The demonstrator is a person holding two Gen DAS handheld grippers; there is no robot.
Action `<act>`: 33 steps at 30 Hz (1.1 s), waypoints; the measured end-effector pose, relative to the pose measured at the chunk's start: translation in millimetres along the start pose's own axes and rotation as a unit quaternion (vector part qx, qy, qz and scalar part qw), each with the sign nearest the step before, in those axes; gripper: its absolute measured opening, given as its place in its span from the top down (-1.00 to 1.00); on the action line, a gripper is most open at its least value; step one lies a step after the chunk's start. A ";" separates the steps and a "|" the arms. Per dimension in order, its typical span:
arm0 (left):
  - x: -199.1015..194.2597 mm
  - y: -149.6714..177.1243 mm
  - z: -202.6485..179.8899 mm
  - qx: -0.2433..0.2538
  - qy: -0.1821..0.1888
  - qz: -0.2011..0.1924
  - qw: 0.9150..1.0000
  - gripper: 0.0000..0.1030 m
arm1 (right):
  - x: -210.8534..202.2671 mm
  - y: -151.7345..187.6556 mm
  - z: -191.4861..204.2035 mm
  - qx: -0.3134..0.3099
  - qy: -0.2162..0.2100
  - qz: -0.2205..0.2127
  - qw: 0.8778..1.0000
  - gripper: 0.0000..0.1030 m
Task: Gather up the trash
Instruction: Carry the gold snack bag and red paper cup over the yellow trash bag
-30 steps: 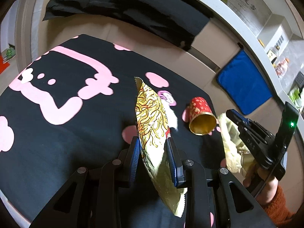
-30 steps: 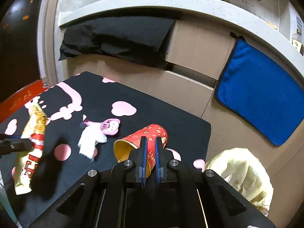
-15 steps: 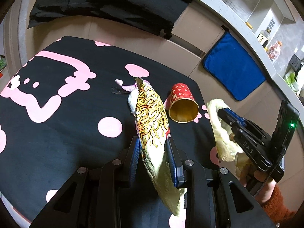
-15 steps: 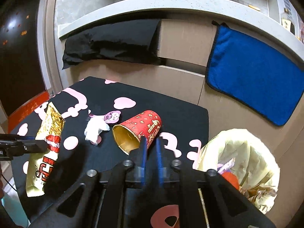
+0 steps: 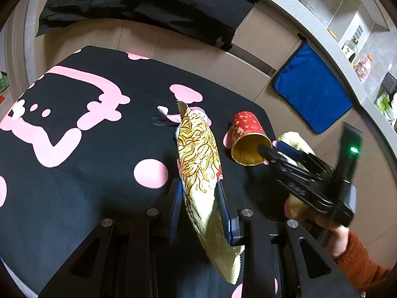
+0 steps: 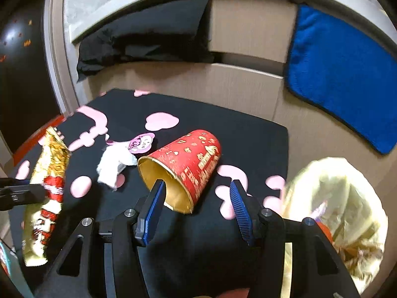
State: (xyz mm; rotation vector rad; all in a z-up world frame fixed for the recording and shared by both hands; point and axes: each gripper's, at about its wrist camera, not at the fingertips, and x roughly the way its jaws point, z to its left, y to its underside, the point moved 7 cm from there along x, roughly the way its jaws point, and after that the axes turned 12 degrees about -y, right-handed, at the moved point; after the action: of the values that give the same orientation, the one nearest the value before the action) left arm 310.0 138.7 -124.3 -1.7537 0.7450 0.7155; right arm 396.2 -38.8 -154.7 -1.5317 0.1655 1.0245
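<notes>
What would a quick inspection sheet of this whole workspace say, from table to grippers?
Surface: black tablecloth with pink shapes covering a low table.
Job's things: noodle snack wrapper; red paper cup lying on its side, mouth toward the camera; crumpled white tissue; pink sticker; yellow trash bag beside the table, already holding litter.
Clutter: nothing seen.
Grippers: left gripper shut on the wrapper; right gripper opening, one finger at the cup's mouth, not gripping.
Cables: nothing seen.
Surroundings: blue towel and black cloth on beige cabinets.
</notes>
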 end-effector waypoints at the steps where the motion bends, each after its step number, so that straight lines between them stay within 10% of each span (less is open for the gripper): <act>1: 1.5 -1.3 0.9 0.000 -0.001 0.000 1.000 0.43 | 9.0 -2.6 -0.5 -0.005 0.002 0.006 1.000 0.03; 7: 12.4 -8.7 10.4 -0.012 -0.009 -0.001 1.000 0.43 | 39.6 -21.3 -20.6 0.008 0.012 0.024 1.000 0.80; 33: -70.2 -72.1 -155.8 0.106 0.037 -0.148 0.983 0.43 | -188.6 -52.0 -56.8 -0.006 0.057 -0.162 0.985 0.86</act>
State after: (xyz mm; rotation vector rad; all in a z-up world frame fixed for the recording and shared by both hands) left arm 338.9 18.0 13.5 -1.6545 0.5691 0.3576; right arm 344.2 -156.3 3.3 -1.5683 -0.0120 0.6821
